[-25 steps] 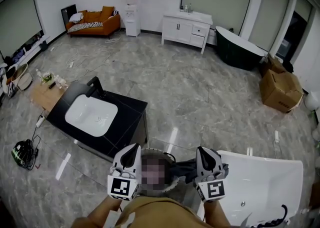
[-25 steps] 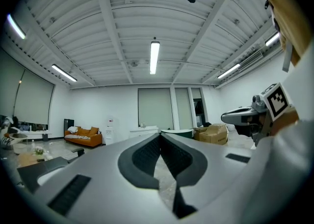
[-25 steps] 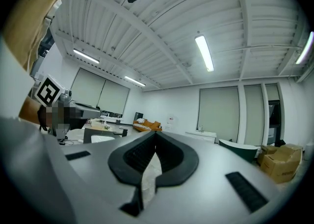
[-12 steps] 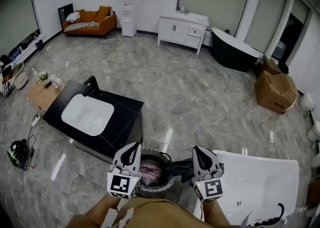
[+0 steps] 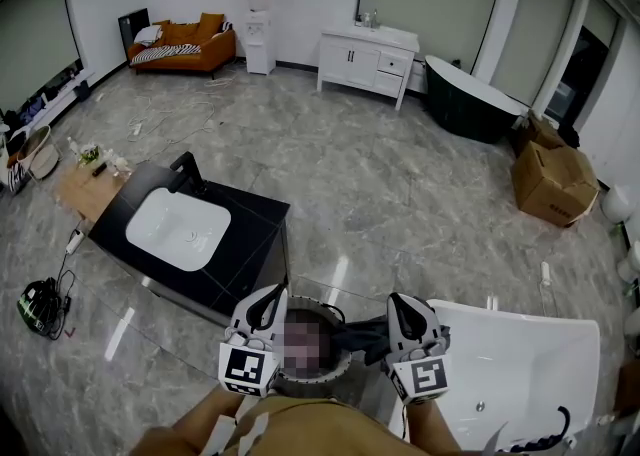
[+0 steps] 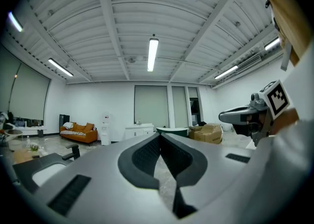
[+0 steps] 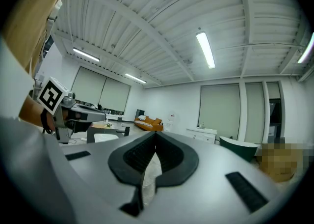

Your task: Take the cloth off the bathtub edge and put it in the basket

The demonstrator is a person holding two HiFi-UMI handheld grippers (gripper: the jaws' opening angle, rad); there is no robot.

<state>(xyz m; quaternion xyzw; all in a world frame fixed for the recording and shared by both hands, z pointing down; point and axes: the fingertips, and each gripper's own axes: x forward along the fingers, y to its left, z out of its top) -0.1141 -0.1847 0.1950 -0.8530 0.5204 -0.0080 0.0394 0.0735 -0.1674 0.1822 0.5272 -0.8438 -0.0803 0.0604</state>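
Cloth (image 5: 362,334) lies just left of the right gripper (image 5: 403,306), between it and the basket (image 5: 330,371); the left gripper (image 5: 268,302) sits beyond the basket. Both grippers are closed and empty.

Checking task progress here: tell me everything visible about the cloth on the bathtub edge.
The cloth is dark, soft-looking fabric, crumpled, draped on the white bathtub edge beside the round basket. Only the head view shows it. The right gripper hides its right end and does not hold it.
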